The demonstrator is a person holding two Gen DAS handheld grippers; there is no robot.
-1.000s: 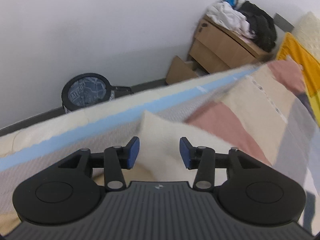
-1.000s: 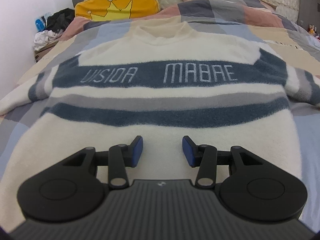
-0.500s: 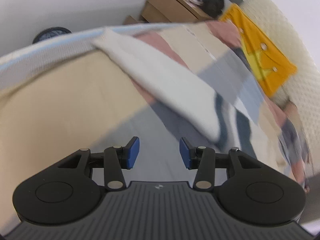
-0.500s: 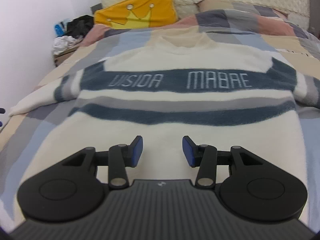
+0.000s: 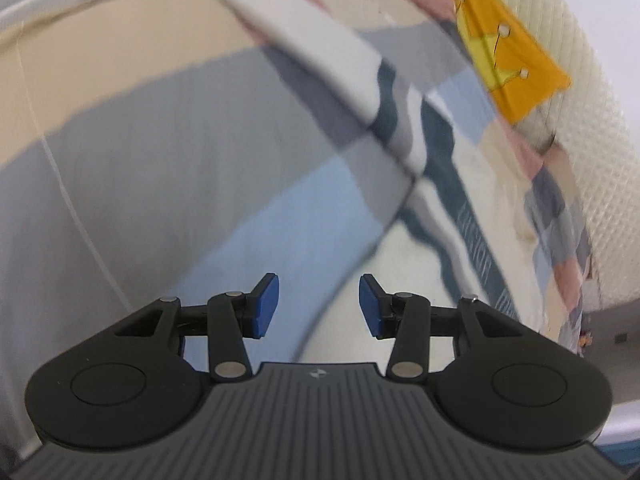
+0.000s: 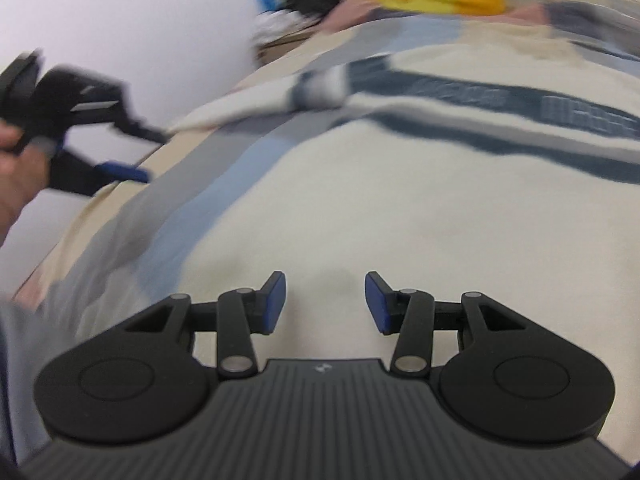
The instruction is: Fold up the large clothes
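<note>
My right gripper (image 6: 325, 302) is close to me, and its two blue fingers (image 6: 274, 302) are wide apart with nothing between them. They hang just over the plain cream bottom part of the sweater (image 6: 400, 208). The sweater lies flat on the bed (image 6: 132, 236), face up. Farther on, dark blue and gray stripes run across its chest, and one stripe has letters, but they are too blurry here to read.

My left gripper (image 5: 318, 306) is also spread open and holds nothing. Its blue fingers (image 5: 264, 306) hang over the blanket (image 5: 168, 168), right where the light blue patch meets the cream edge of the sweater (image 5: 404, 256). The blanket has big patches of gray, light blue, tan and pink.

Past my left fingers, the sweater's sleeve (image 5: 320, 48) stretches away across the blanket toward the far edge of the bed. It is white with dark stripes near the shoulder.

In the right view I can see my left hand (image 6: 18, 176) off to the side, holding the left gripper (image 6: 128, 152) near the sleeve's end (image 6: 224, 110). That part is blurry.

At the head of the bed sits a yellow pillow (image 5: 508, 56) with a crown on it. Behind it is a bumpy cream headboard (image 5: 592, 92). A pile of dark and white clothes (image 6: 296, 4) sits by the wall
</note>
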